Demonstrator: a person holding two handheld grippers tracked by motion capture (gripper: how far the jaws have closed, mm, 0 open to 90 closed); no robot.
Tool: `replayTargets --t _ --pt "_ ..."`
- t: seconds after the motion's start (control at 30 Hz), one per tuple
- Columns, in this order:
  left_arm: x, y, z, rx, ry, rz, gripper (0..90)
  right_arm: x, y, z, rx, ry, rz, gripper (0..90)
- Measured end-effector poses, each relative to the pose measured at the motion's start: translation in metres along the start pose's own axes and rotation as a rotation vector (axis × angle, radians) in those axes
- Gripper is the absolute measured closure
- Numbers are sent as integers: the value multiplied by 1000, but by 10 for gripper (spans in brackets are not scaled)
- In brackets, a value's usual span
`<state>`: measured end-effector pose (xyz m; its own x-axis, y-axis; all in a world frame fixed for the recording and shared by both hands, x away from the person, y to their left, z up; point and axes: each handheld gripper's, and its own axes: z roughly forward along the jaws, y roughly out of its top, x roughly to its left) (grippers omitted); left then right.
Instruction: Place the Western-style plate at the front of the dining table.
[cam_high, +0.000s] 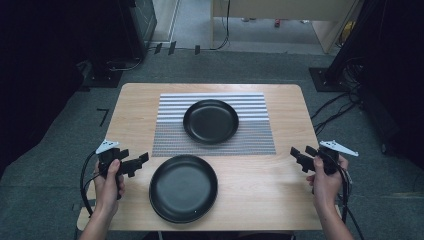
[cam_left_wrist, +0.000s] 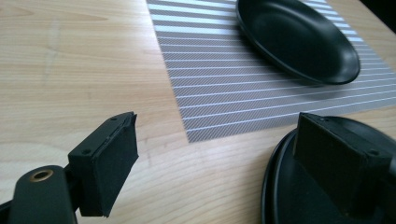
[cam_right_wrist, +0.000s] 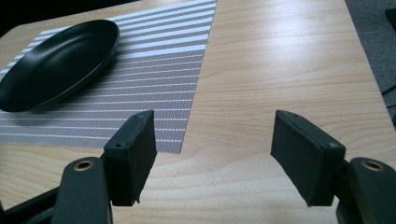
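Both sets of fingers gape empty over pale wood, flanking round matte-black plates (cam_high: 183, 188) and a striped woven mat (cam_high: 167, 131).

Both forearms were bare, no sleeves showing. The matte black two-jaw left gripper (cam_high: 140, 161) carried a pale grey three-cornered plate at its 10 o'clock, and a black cable looped from its 7 o'clock. The matching black right gripper (cam_high: 303, 156) bore its plate at 2 o'clock, cable trailing toward 5 o'clock. Up close, each jaw had a thick block-shaped black pad (cam_left_wrist: 113, 165), small dark screws and a brass-ringed hole.
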<state>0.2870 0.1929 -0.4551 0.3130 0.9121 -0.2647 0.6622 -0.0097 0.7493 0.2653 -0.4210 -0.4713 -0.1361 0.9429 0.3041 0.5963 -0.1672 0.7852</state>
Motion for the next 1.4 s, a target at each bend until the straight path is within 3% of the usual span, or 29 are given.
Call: replayTargets --t 0.47,0.8,1.1,1.3,1.4 --pt "20 -31 -19 13 71 11 136 -21 -25 -24 16 -6 11 309" --pt "37 -53 -30 19 123 3 135 -31 -39 -37 9 32 28 312" --pt "42 -77 -34 41 162 23 134 -39 -57 -44 47 25 40 311" --pt "38 -91 -33 62 189 64 128 -32 -73 -42 109 -8 -21 326" --pt "36 -93 -33 65 204 94 127 -25 -80 -41 127 -38 -76 314"
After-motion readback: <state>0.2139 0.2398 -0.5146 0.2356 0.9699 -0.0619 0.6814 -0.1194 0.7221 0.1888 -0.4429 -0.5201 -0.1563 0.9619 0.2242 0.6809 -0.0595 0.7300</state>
